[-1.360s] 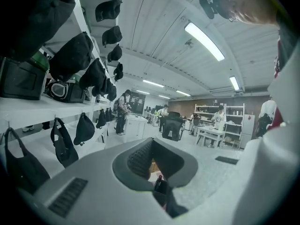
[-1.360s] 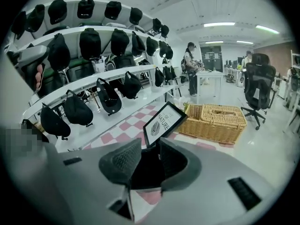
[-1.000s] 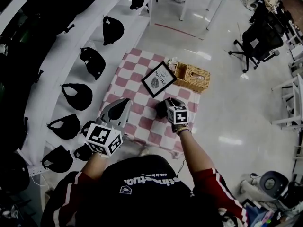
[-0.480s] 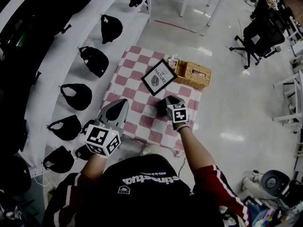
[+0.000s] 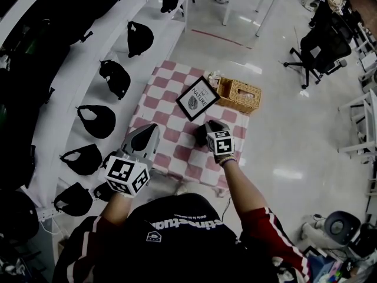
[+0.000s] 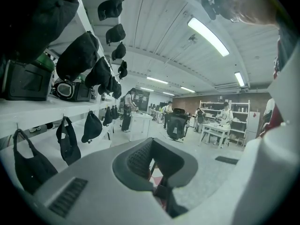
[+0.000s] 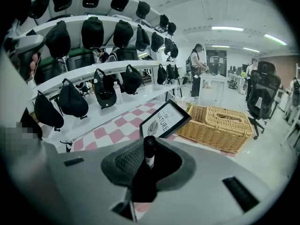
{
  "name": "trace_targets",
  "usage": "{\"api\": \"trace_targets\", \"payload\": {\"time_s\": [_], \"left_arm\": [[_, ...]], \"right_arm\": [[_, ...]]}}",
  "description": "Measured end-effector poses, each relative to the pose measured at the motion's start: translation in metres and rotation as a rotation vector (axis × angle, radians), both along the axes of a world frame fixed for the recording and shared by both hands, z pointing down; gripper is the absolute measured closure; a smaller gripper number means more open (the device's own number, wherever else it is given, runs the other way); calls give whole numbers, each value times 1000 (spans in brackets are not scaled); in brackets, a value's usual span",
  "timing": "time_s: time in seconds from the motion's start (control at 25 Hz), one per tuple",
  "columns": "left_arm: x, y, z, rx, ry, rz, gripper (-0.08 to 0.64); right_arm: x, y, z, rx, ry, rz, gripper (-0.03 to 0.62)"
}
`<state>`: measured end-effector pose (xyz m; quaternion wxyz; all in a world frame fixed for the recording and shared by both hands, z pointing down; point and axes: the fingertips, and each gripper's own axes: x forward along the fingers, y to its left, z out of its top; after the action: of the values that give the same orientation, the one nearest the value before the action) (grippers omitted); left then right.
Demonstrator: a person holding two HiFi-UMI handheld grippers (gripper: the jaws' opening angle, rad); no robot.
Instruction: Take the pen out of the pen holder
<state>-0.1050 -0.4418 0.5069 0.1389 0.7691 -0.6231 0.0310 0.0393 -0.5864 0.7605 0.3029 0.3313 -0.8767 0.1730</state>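
A black pen [image 7: 149, 154] stands upright in a dark pen holder [image 7: 142, 187] on the red-and-white checkered cloth [image 5: 171, 99]. My right gripper [image 7: 149, 165] has its pads closed round the upper part of the pen. From the head view this gripper [image 5: 213, 128] sits right over the dark holder [image 5: 201, 137], hiding the pen. My left gripper [image 5: 145, 139] hovers over the cloth's near left corner. Its jaws [image 6: 157, 172] stand a narrow gap apart with nothing between them.
A framed print [image 5: 198, 98] leans at the back of the cloth beside a wicker basket [image 5: 239, 95]. White shelves hung with black caps [image 5: 112, 77] run along the left. An office chair [image 5: 318, 46] and tables stand on the floor to the right.
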Motion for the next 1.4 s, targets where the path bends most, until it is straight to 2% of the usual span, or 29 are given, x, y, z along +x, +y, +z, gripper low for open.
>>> {"api": "trace_targets", "payload": {"time_s": [0.32, 0.88, 1.4], "left_arm": [[-7, 20, -10, 31, 19, 14, 560], [-16, 53, -47, 79, 64, 74, 560], [-9, 86, -68, 133, 42, 188, 560]], "right_arm": [[4, 16, -28, 46, -6, 45, 517], [18, 70, -111, 151, -49, 148, 517], [12, 144, -199, 257, -139, 185, 517]]}}
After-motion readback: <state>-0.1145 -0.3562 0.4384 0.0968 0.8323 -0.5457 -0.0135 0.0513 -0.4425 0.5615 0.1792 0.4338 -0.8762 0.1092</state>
